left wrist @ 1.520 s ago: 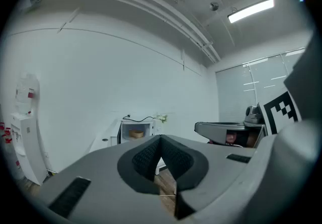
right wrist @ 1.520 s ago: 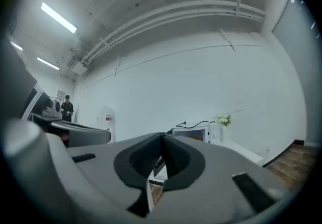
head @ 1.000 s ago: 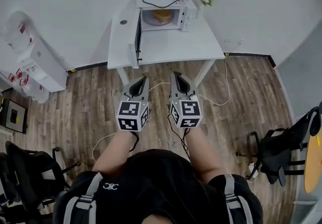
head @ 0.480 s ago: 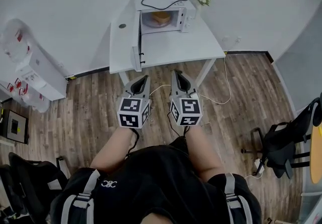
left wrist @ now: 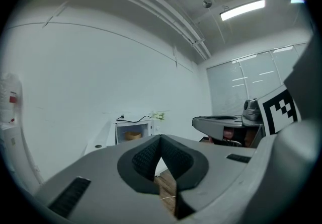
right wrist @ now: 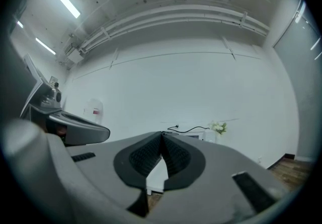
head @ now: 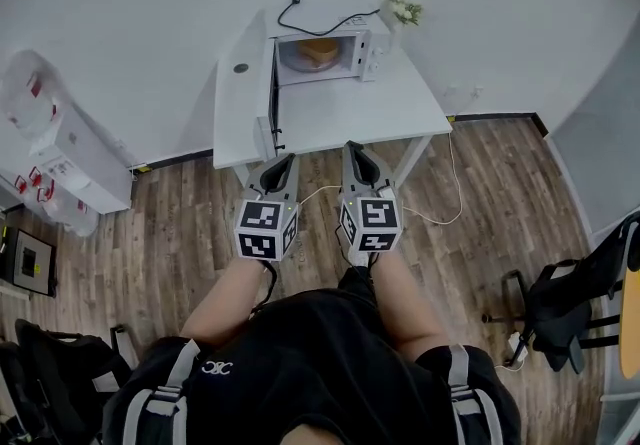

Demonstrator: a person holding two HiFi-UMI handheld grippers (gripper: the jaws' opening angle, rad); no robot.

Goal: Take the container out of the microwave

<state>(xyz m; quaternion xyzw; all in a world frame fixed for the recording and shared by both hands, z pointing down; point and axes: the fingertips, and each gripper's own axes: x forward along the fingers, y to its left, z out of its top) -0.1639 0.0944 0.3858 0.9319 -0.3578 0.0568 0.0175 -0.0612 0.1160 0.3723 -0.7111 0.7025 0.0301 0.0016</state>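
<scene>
A white microwave (head: 345, 43) stands at the back of a white table (head: 340, 103), its door (head: 271, 93) swung open to the left. Inside sits a tan round container (head: 318, 52), also seen small and far off as the container (left wrist: 133, 136) in the left gripper view. My left gripper (head: 288, 162) and right gripper (head: 349, 148) are held side by side over the wooden floor, just short of the table's front edge, both pointing at the microwave. Both are shut with nothing between their jaws. In the right gripper view my own jaws hide most of the microwave.
A vase of white flowers (head: 402, 6) stands right of the microwave, and a black cable (head: 318, 6) runs behind it. A white cabinet (head: 60, 148) is at the left wall, black chairs (head: 560, 303) at the right and lower left. A cord (head: 440, 195) trails on the floor.
Both grippers have come closer to the table's front edge, and the table and microwave sit slightly lower and nearer in the head view.
</scene>
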